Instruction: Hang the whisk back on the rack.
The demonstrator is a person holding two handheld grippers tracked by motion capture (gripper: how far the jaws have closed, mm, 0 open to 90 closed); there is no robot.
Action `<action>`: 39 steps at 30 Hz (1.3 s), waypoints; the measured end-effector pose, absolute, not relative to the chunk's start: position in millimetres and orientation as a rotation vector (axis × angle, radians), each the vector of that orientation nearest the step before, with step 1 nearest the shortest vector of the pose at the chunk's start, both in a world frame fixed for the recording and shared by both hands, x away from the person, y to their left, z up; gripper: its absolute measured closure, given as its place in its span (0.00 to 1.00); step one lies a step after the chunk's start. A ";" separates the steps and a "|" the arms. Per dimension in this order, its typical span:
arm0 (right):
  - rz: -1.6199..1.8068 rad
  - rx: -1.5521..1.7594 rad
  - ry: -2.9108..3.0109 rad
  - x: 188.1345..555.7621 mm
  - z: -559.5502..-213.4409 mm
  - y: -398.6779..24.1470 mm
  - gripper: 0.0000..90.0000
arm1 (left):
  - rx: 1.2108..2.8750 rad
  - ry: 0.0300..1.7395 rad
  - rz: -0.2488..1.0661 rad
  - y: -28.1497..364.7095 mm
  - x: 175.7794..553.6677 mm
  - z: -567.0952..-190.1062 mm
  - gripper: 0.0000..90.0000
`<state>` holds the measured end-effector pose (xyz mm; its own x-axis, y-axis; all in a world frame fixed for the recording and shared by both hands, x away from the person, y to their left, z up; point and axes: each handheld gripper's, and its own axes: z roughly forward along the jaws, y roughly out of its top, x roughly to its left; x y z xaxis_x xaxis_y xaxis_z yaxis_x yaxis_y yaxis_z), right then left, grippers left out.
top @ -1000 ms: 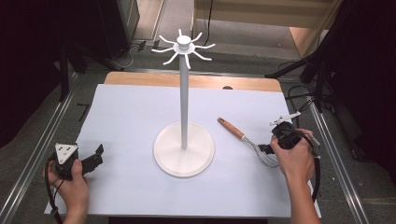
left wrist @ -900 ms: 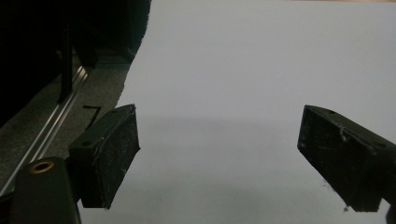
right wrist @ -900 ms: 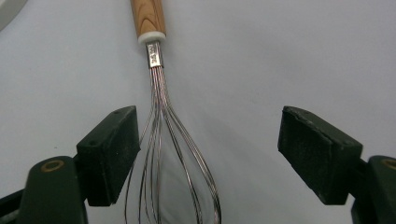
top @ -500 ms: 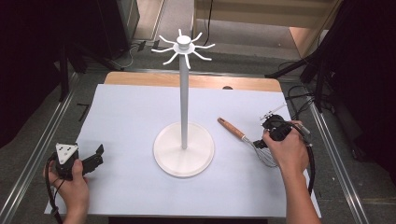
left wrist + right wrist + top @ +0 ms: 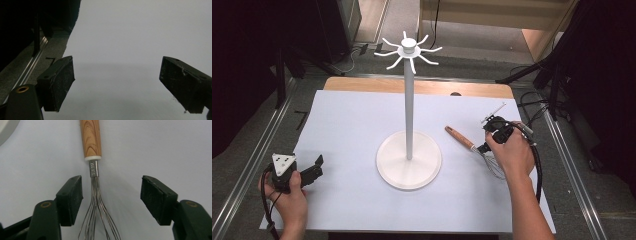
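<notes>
While the whisk lay flat on the white sheet of the desk, we recorded the work as barely begun: nothing had been lifted. The right hand-held gripper sat low over the whisk with its jaws spread wide, the wires running up between them and nearer to the left-hand jaw of the right gripper view; neither pad appeared to touch the wires. In the high view the whisk lay to the right of the white hook stand, its wooden handle pointing toward the stand's round base but apart from it, its wire end under the person's right hand.

We noted that all hooks at the top of the stand were bare. We judged the likely aim to be hanging the whisk there; if so, the grasp, the lift and the hanging all remained to do.

The left hand-held gripper rested near the front left corner of the sheet, well apart from the stand. In its own view its jaws stood wide apart with nothing but bare sheet between them.
</notes>
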<state>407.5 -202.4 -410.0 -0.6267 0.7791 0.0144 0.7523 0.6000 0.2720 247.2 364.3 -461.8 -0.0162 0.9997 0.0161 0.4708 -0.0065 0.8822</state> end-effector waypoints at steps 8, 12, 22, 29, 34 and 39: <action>0.343 1.300 2.739 416.3 -413.0 -193.3 0.48 | 1.564 1.572 0.959 364.0 247.3 -461.8 0.15; 0.325 1.288 2.753 419.8 -413.4 -189.0 0.52 | 1.562 1.572 0.955 364.8 247.4 -461.8 0.15; 0.295 1.234 2.820 431.3 -419.3 -172.0 0.60 | 1.564 1.573 0.961 363.7 247.2 -461.8 0.15; 0.267 1.175 2.844 434.7 -423.9 -160.0 0.65 | 1.573 1.569 0.965 363.3 247.4 -461.9 0.15; 0.241 1.156 2.871 438.2 -425.4 -149.8 0.69 | 1.573 1.572 0.968 362.6 247.8 -462.1 0.15; 0.221 1.157 2.869 440.5 -425.5 -146.5 0.70 | 1.575 1.571 0.970 362.5 247.9 -462.1 0.15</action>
<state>440.5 -146.5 -425.5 -0.7211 0.6926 0.0160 0.6869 0.7118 0.1468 247.9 362.5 -462.1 -0.0161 0.9994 0.0307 0.4757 -0.0194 0.8794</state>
